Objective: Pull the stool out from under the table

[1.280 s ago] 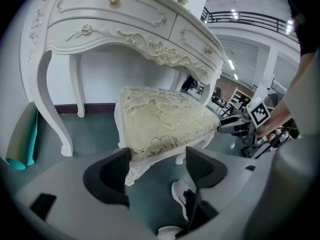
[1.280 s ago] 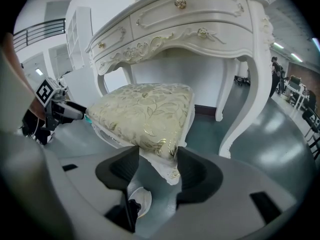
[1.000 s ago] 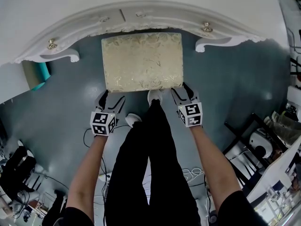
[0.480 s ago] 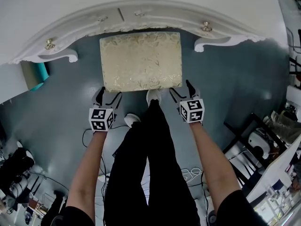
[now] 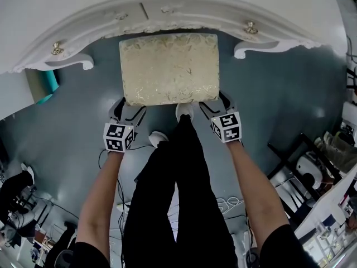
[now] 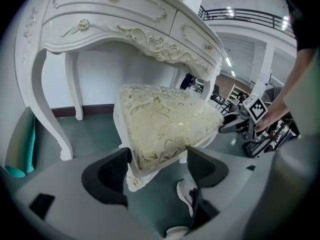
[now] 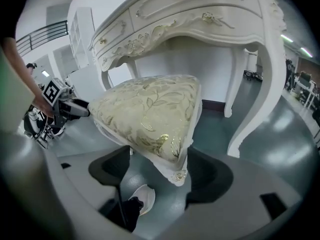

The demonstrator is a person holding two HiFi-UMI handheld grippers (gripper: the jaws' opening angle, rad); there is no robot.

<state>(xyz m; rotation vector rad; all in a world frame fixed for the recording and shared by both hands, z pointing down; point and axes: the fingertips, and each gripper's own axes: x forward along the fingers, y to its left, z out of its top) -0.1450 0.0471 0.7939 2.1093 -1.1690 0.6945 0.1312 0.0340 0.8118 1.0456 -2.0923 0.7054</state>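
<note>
The stool (image 5: 170, 68) has a cream cushion with a gold leaf pattern and white carved legs. It stands on the floor with its far edge under the white ornate table (image 5: 184, 10). My left gripper (image 5: 129, 108) is at the stool's near left corner, open, and the corner (image 6: 132, 181) sits between its jaws. My right gripper (image 5: 215, 102) is at the near right corner. Its jaws have just been opening and now stand wide, with that corner (image 7: 177, 176) between them and untouched. Each gripper view shows the other gripper across the stool (image 6: 250, 116), (image 7: 60, 104).
The person's legs and white shoes (image 5: 184, 111) stand between the grippers, just behind the stool. A teal roll (image 5: 47, 85) leans by the table's left leg (image 6: 50, 114). Cables (image 5: 223, 205) lie on the floor, and a black frame with equipment (image 5: 301, 161) stands at the right.
Both grippers drew a little back from the stool's near corners, then came forward to them again. The right jaws stand wider than a second ago. The stool has not visibly moved.
</note>
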